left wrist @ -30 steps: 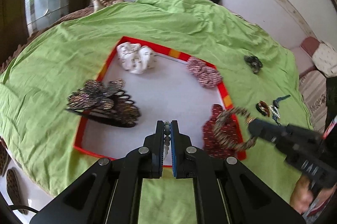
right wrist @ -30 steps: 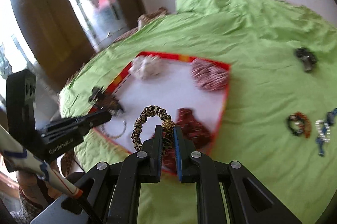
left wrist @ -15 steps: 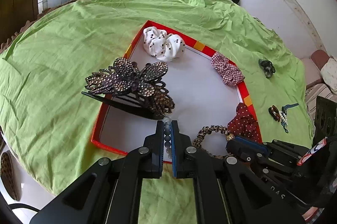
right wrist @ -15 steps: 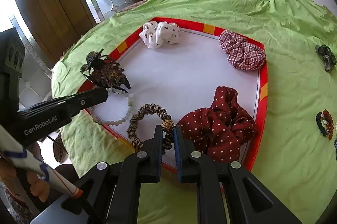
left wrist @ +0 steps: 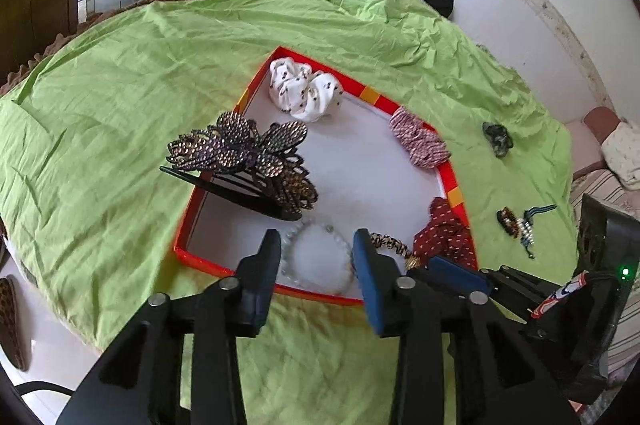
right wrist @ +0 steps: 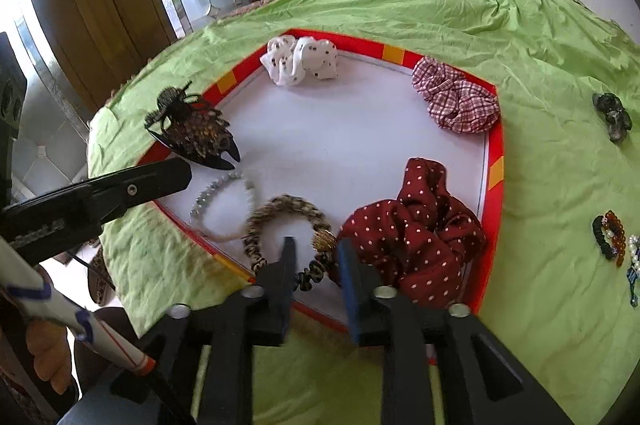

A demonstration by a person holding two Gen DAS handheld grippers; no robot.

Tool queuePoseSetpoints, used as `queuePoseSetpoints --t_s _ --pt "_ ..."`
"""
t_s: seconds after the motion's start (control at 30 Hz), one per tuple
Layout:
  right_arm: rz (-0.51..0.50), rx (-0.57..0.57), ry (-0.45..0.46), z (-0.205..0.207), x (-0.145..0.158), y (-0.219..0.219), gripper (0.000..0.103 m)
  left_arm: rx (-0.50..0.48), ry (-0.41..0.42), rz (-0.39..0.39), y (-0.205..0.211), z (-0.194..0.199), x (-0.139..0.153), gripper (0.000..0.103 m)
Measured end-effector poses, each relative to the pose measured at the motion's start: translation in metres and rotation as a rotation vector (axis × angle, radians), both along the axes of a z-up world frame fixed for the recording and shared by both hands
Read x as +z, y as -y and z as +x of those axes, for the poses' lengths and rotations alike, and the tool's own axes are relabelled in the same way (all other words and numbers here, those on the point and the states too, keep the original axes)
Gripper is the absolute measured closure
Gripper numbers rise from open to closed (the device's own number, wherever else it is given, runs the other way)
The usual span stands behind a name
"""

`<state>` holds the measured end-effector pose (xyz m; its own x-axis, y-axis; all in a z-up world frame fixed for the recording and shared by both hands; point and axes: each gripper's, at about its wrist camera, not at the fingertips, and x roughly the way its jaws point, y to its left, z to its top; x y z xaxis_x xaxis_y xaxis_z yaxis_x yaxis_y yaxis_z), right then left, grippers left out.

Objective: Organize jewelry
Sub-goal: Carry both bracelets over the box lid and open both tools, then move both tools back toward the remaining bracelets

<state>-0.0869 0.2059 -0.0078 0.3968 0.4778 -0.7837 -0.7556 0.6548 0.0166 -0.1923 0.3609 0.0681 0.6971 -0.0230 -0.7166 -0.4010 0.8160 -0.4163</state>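
A green sheet (right wrist: 460, 9) covers the bed; on it lies a red-rimmed tray (right wrist: 495, 145). In the tray at 6 o'clock lie the pale bead bracelet (left wrist: 316, 261), between the opening left gripper (left wrist: 316, 257) jaws, and the leopard bracelet (right wrist: 288, 221), between the opening right gripper (right wrist: 316, 257) jaws, neither pressed
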Motion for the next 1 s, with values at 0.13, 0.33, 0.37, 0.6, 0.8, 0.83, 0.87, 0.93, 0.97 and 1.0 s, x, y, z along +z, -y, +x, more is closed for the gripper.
queuePoseSetpoints --t_s 0.13,0.33,0.37,0.6,0.8,0.83,0.87,0.93,0.97,1.0 --pt "0.031 -0.018 0.007 -0.002 0.011 0.011 0.07 -0.002 0.015 0.002 0.004 -0.005 0.009 0.062" --pt "0.085 -0.078 0.002 -0.005 0.025 0.045 0.065 0.036 -0.017 0.043 0.009 -0.014 0.014 0.062" --pt "0.089 -0.093 0.003 -0.006 0.026 0.053 0.063 0.046 -0.022 0.054 0.01 -0.016 0.014 0.062" --pt "0.075 -0.154 0.032 -0.016 0.024 0.093 0.062 0.079 -0.071 0.198 0.032 -0.025 0.023 0.062" --pt "0.074 -0.215 0.027 -0.018 0.018 0.127 0.061 0.02 -0.091 0.315 0.072 -0.017 0.032 0.061" --pt "0.074 -0.228 0.026 -0.018 0.018 0.132 0.061 0.007 -0.093 0.334 0.08 -0.014 0.034 0.061" --pt "0.076 -0.241 0.023 -0.017 0.018 0.138 0.061 -0.009 -0.094 0.354 0.089 -0.012 0.035 0.06" --pt "0.08 -0.271 0.016 -0.014 0.018 0.151 0.061 -0.037 -0.093 0.38 0.104 -0.008 0.037 0.058" --pt "0.08 -0.284 0.016 -0.013 0.018 0.156 0.06 -0.046 -0.093 0.387 0.11 -0.006 0.038 0.056" --pt "0.081 -0.299 0.02 -0.011 0.018 0.163 0.06 -0.06 -0.092 0.398 0.117 -0.004 0.039 0.056"
